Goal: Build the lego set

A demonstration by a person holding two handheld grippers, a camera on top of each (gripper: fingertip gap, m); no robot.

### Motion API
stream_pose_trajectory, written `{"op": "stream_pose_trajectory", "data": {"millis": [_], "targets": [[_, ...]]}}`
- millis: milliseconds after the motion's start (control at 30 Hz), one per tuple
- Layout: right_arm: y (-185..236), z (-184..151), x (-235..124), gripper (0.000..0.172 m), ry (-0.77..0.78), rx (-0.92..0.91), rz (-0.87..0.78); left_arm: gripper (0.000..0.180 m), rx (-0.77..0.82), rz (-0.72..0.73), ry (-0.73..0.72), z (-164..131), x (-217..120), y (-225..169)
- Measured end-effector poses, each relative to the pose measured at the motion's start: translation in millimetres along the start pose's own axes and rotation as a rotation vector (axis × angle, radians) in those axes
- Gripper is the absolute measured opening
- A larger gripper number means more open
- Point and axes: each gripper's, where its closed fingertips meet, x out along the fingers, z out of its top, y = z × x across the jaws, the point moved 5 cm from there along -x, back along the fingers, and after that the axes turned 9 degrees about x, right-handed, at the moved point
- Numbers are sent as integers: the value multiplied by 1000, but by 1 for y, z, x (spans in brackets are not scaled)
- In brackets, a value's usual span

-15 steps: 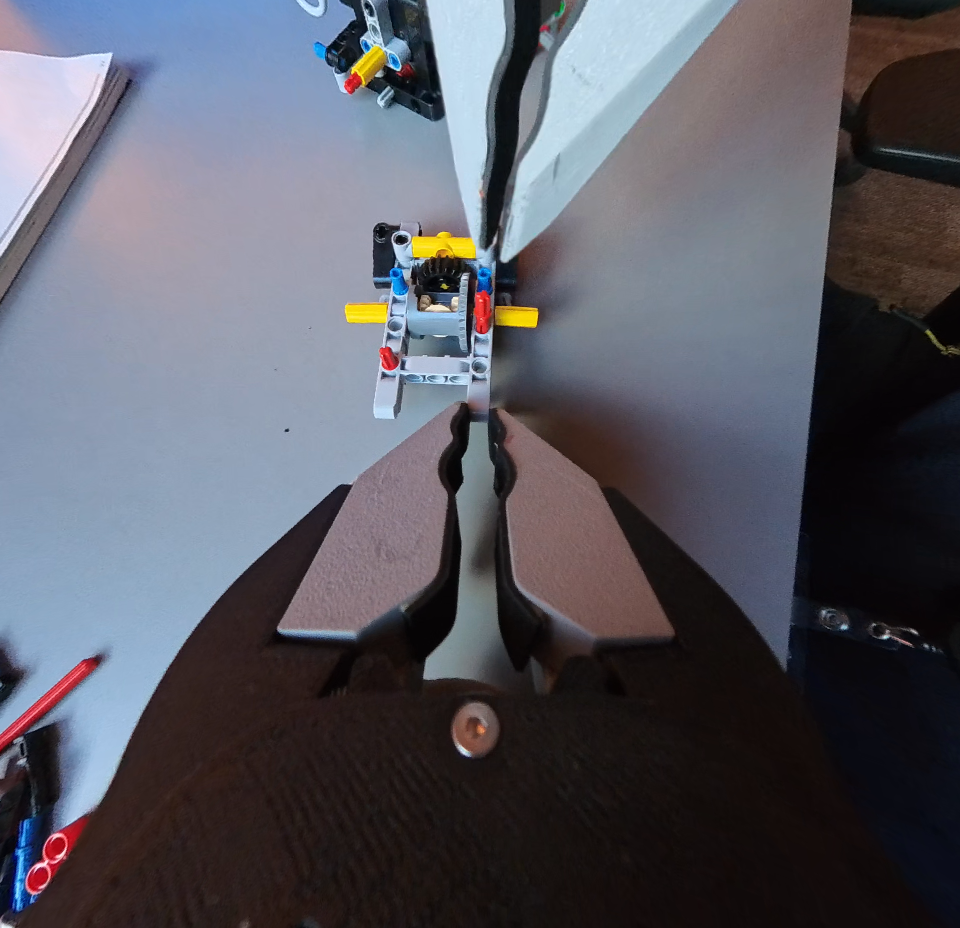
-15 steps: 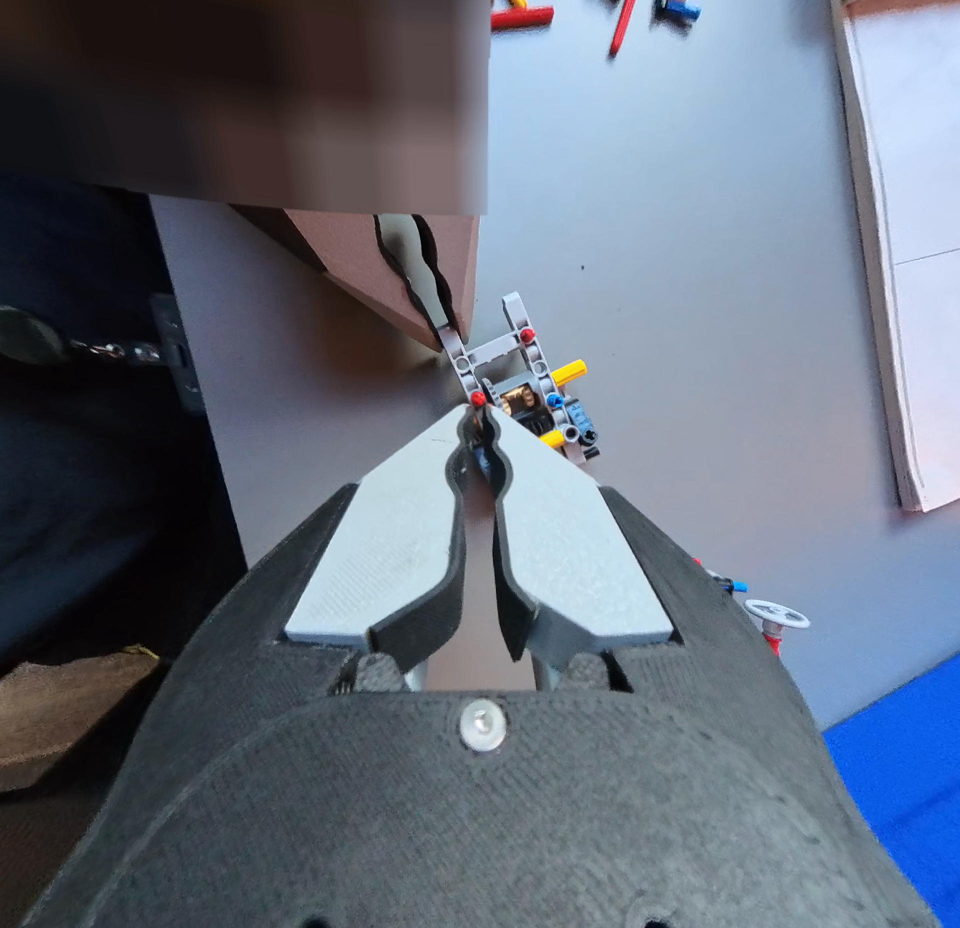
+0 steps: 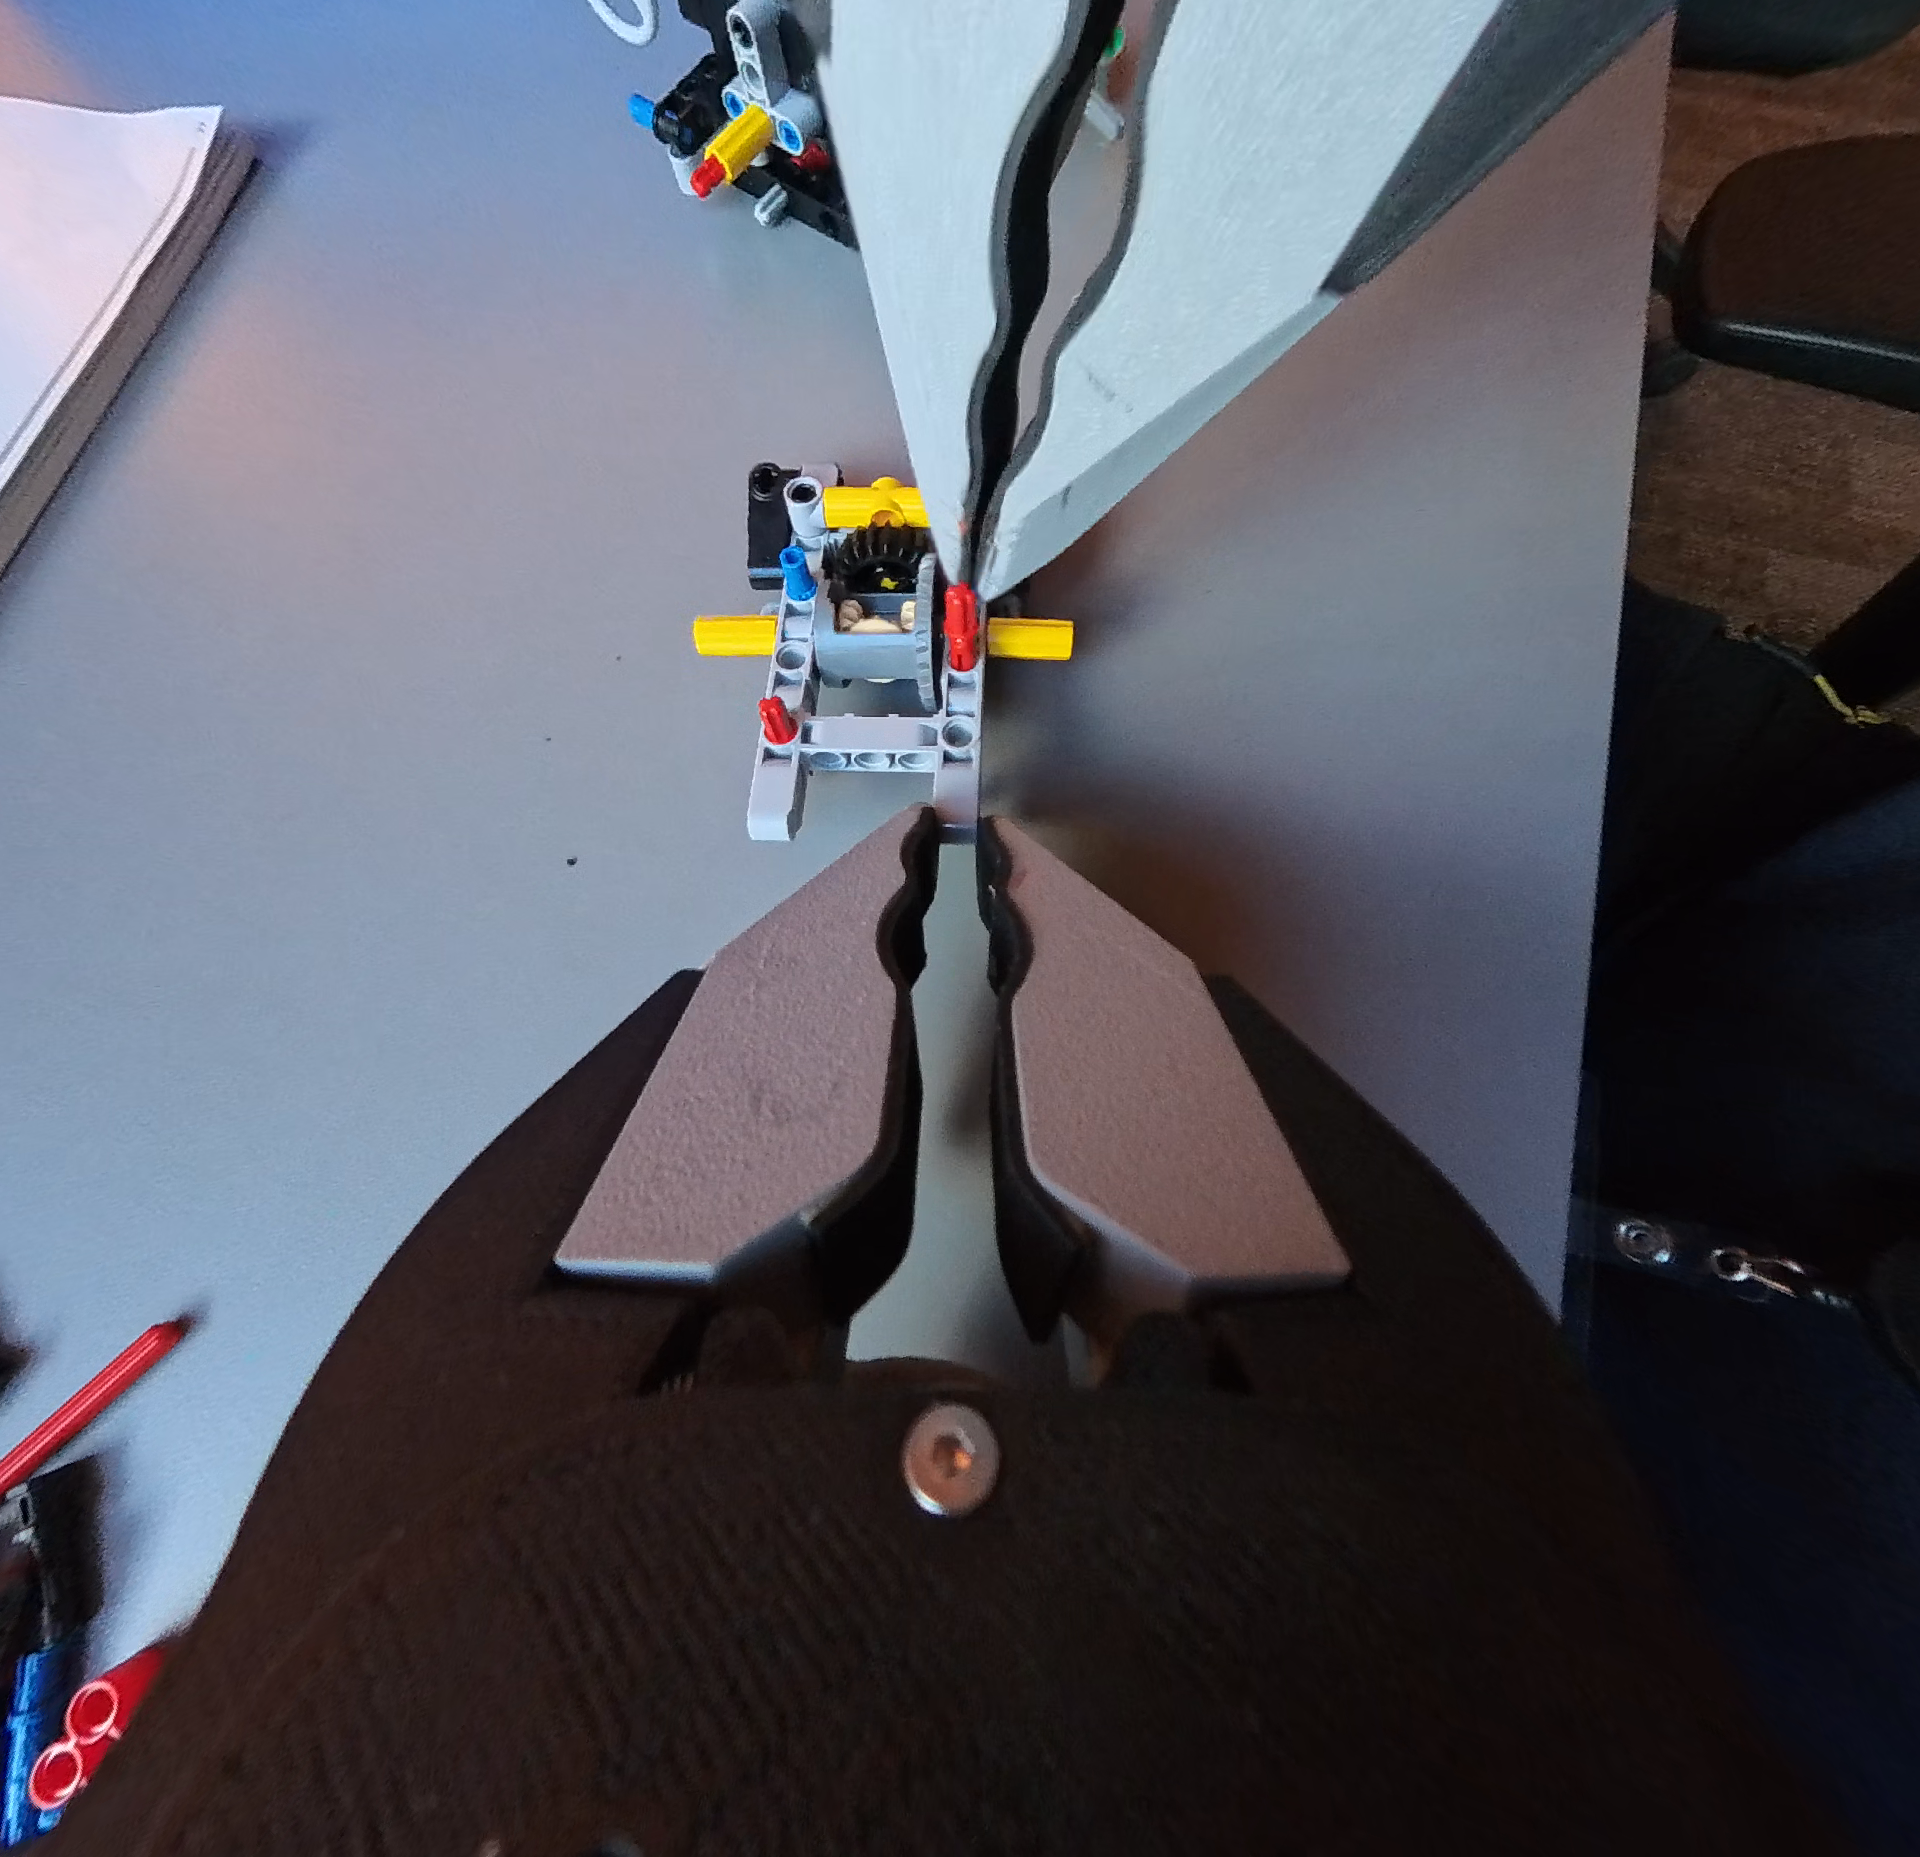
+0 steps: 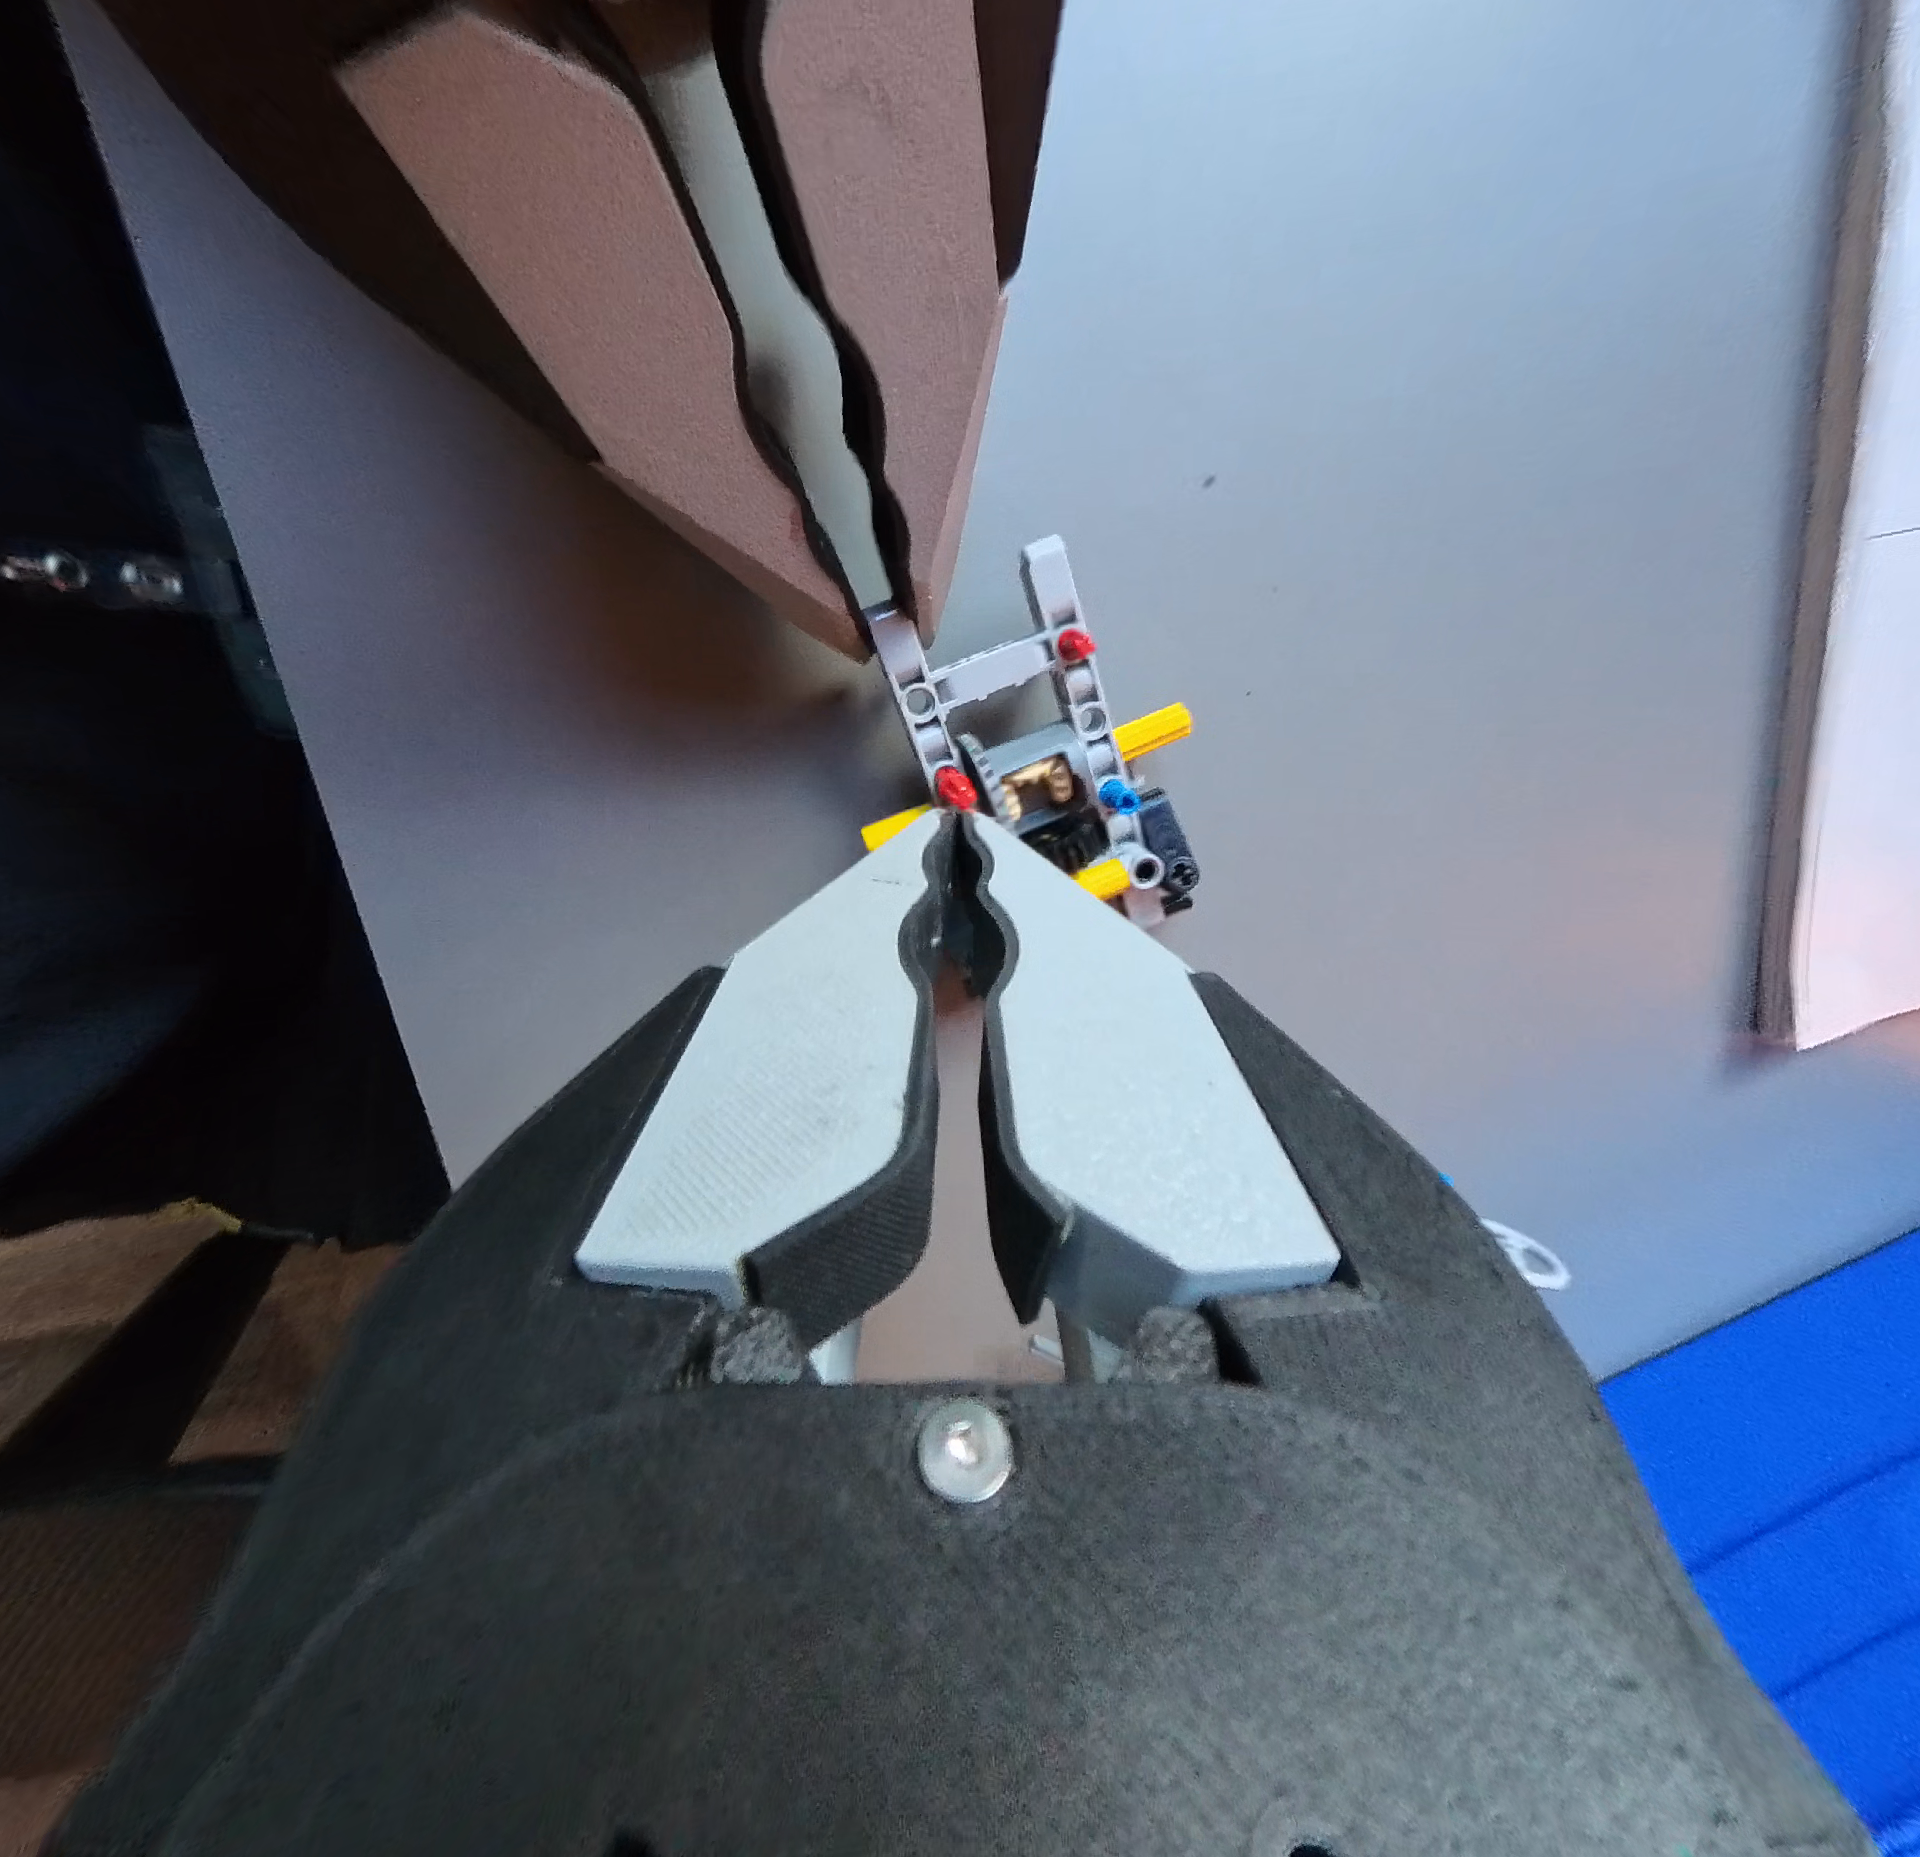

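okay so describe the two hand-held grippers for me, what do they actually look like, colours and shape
Both have black textured bodies with a silver screw, and flat wedge fingers lined with wavy black pads. The left hand-held gripper has brownish fingers; the right hand-held gripper has light grey fingers.

A grey surface (image 3: 364,664) carries a brick frame (image 3: 868,654) at centre, a paper stack (image 3: 94,249) at 10 o'clock, another brick build (image 3: 748,134) at 12, and loose red and blue parts (image 3: 62,1703) at 7.

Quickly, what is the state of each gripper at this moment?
Left gripper: closed on one end of a leg of the grey brick frame.
Right gripper: closed, its tips at the red pin on that frame.
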Motion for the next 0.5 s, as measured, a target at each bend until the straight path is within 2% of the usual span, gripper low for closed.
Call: {"op": "stream_pose_trajectory", "data": {"millis": [67, 133, 300, 500], "targets": [[2, -4, 10, 0, 76, -8, 27, 4, 8, -7, -6, 1, 0, -1], [0, -2, 8, 0, 89, -37, 3, 4, 6, -3, 1, 0, 0, -1], [-4, 3, -8, 0, 24, 59, 60, 4, 1, -8, -3, 0, 0, -1], [-2, 4, -2, 0, 21, 63, 56, 4, 3, -3, -3, 0, 0, -1]]}}
